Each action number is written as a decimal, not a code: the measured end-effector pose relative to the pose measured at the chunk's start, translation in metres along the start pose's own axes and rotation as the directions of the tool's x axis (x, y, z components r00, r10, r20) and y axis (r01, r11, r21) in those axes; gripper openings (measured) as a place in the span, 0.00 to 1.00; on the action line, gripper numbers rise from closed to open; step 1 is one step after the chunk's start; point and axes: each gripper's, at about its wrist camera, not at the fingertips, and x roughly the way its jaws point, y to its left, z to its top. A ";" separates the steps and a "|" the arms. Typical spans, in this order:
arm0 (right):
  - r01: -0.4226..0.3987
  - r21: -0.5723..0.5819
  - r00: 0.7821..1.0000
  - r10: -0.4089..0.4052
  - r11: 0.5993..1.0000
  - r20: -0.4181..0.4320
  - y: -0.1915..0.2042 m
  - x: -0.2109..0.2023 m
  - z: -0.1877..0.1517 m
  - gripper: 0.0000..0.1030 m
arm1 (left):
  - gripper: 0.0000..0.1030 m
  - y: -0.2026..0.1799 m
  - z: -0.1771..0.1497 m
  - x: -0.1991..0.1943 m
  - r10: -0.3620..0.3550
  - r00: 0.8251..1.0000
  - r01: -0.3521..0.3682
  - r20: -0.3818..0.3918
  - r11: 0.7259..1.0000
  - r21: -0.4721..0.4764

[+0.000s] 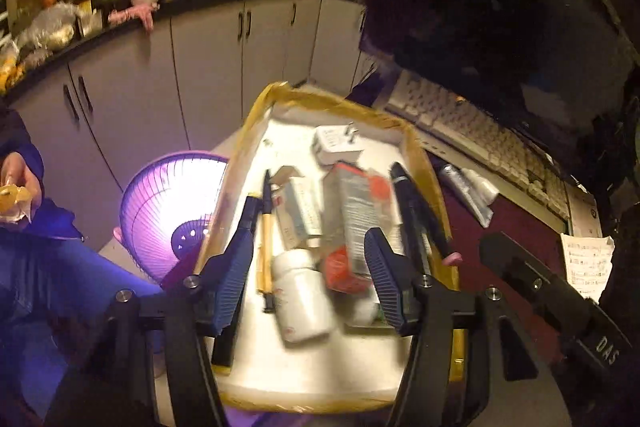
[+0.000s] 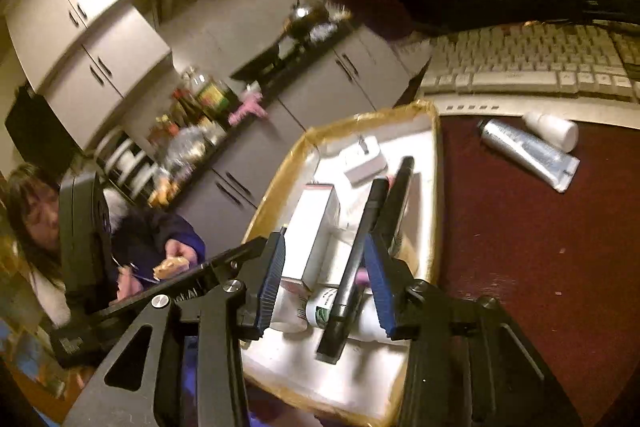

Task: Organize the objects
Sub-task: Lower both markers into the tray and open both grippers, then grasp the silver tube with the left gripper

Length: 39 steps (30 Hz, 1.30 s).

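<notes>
Above the box point(image 2: 434, 163) at the worktop's point(image 2: 520, 227) edge, both tools point(image 1: 308, 259) point(image 2: 328, 279) hung spread, empty; the marker point(image 2: 360, 247) could be knocked out.

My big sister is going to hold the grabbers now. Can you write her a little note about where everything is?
Left hand-held gripper: open, holding nothing, over the box.
Right hand-held gripper: open, holding nothing, over the same box.
Already in the box: a white bottle, some cartons, a white plug adapter, two black markers and a pencil-like stick.
Still out on the dark red table, near the keyboard: a silver tube and a small white bottle.
Left to do, probably: put those two in the box.
</notes>
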 end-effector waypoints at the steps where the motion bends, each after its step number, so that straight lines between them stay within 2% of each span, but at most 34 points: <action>1: 0.002 0.000 1.000 -0.002 1.000 0.008 -0.003 -0.006 0.000 0.42 | 0.55 -0.005 -0.001 -0.004 -0.009 1.000 0.009 0.009 1.000 0.012; 3: 0.018 0.013 1.000 -0.018 1.000 0.014 -0.013 -0.017 0.002 0.43 | 0.55 -0.016 -0.002 -0.010 -0.040 0.999 0.040 0.017 0.999 0.022; 6: 0.045 0.062 0.999 -0.047 0.997 0.026 -0.039 -0.035 0.003 0.45 | 0.57 -0.036 -0.004 -0.009 -0.110 0.994 0.111 -0.016 0.993 0.042; 9: 0.077 0.108 0.996 -0.081 0.991 0.033 -0.065 -0.051 0.002 0.45 | 0.57 -0.055 -0.006 0.000 -0.144 0.987 0.148 -0.073 0.988 0.053; 15: 0.200 0.188 0.978 -0.208 0.961 0.021 -0.109 -0.069 0.000 0.46 | 0.57 -0.091 -0.001 0.023 -0.192 0.966 0.206 -0.175 0.976 0.071; 17: 0.221 0.205 0.972 -0.233 0.953 0.037 -0.120 -0.076 0.001 0.46 | 0.57 -0.109 0.007 0.037 -0.260 0.941 0.281 -0.218 0.957 0.072; 18: 0.238 0.208 0.967 -0.251 0.949 0.043 -0.121 -0.077 0.002 0.46 | 0.57 -0.115 0.012 0.046 -0.268 0.933 0.291 -0.239 0.954 0.065; 21: 0.276 0.207 0.957 -0.289 0.939 0.035 -0.122 -0.072 -0.001 0.46 | 0.57 -0.135 0.032 0.082 -0.261 0.914 0.283 -0.309 0.959 0.027; 24: 0.309 0.179 0.947 -0.319 0.934 0.031 -0.117 -0.070 -0.004 0.46 | 0.57 -0.153 0.044 0.110 -0.231 0.900 0.263 -0.369 0.964 0.040; 26: 0.301 0.172 0.949 -0.312 0.938 0.038 -0.117 -0.072 -0.004 0.46 | 0.56 -0.161 0.049 0.131 -0.188 0.894 0.217 -0.406 0.976 0.027; 28: 0.299 0.173 0.951 -0.309 0.938 0.031 -0.119 -0.073 -0.005 0.46 | 0.56 -0.164 0.053 0.143 -0.192 0.889 0.211 -0.415 0.977 0.000; 30: 0.293 0.174 0.953 -0.302 0.940 0.023 -0.121 -0.073 -0.005 0.46 | 0.56 -0.167 0.056 0.155 -0.159 0.887 0.175 -0.433 0.985 -0.004; 33: 0.286 0.169 0.955 -0.294 0.943 0.027 -0.120 -0.073 -0.006 0.46 | 0.56 -0.166 0.059 0.163 -0.157 0.885 0.156 -0.438 0.987 -0.038; 35: 0.283 0.169 0.957 -0.291 0.944 0.021 -0.120 -0.072 -0.007 0.46 | 0.45 -0.168 0.060 0.165 -0.117 0.891 0.119 -0.438 0.993 -0.024; 39: 0.277 0.183 0.958 -0.286 0.943 0.022 -0.122 -0.074 -0.006 0.46 | 0.43 -0.171 0.056 0.165 -0.061 0.894 0.066 -0.445 0.998 -0.004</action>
